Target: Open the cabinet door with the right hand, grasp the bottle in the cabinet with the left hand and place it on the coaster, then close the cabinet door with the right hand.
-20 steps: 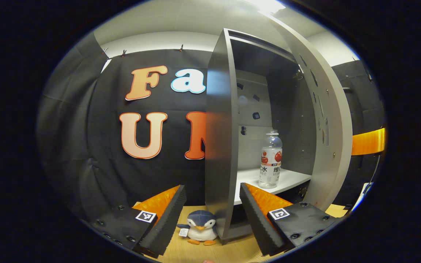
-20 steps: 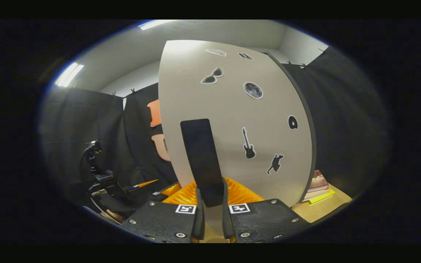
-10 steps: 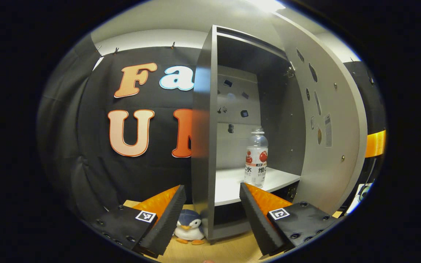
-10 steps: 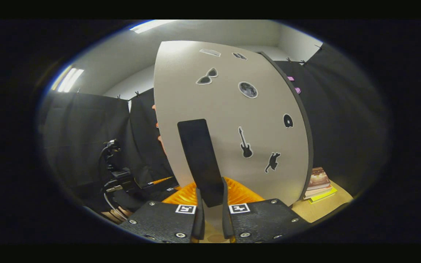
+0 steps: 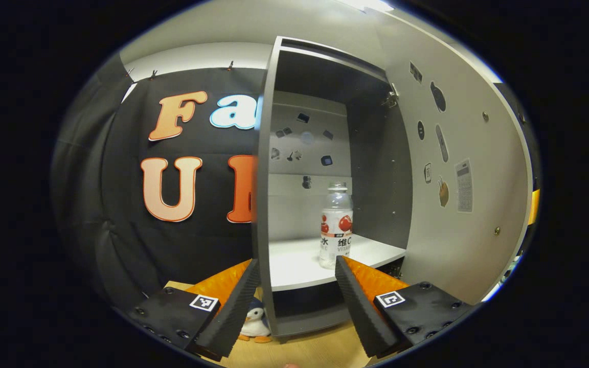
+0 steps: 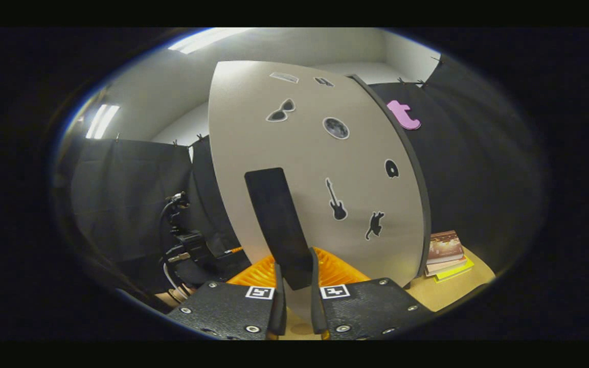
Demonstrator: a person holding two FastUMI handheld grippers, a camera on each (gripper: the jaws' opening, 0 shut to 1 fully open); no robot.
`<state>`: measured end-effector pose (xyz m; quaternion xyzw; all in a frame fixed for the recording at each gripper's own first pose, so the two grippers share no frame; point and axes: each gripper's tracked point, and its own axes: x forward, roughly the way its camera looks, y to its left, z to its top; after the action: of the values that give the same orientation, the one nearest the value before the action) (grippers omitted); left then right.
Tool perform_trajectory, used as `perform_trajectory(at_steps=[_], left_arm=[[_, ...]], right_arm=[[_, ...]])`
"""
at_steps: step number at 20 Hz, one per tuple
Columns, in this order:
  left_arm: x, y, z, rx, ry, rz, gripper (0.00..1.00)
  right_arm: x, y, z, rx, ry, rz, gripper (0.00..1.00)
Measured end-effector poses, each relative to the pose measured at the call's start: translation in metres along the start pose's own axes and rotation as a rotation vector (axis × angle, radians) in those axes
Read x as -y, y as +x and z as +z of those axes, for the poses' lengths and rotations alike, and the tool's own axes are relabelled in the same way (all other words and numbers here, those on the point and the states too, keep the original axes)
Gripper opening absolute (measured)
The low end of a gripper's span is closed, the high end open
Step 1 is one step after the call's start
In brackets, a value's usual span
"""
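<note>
My right hand-held gripper (image 6: pixel 294 286) clamps the door handle (image 6: pixel 278 225); my left hand-held gripper (image 5: pixel 297 286) gapes wide before the bottle (image 5: pixel 336 225) on the cabinet shelf (image 5: pixel 294 266).

The plush penguin (image 5: pixel 254 325) sits half hidden behind the left gripper's finger (image 5: pixel 233 306), and the bottle (image 5: pixel 336 225) label's small print is unreadable.

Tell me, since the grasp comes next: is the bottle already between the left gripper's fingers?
No, the bottle stands on the cabinet shelf, beyond the open left gripper.
</note>
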<state>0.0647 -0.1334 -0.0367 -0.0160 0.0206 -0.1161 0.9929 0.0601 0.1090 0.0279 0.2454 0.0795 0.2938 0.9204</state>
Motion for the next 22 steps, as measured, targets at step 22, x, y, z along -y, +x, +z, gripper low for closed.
perform_trajectory(at_steps=[22], left_arm=[[0.070,0.011,0.006,0.004,0.014,-0.128,0.93]], right_arm=[[0.054,-0.041,0.019,0.136,0.106,-0.131,0.18]])
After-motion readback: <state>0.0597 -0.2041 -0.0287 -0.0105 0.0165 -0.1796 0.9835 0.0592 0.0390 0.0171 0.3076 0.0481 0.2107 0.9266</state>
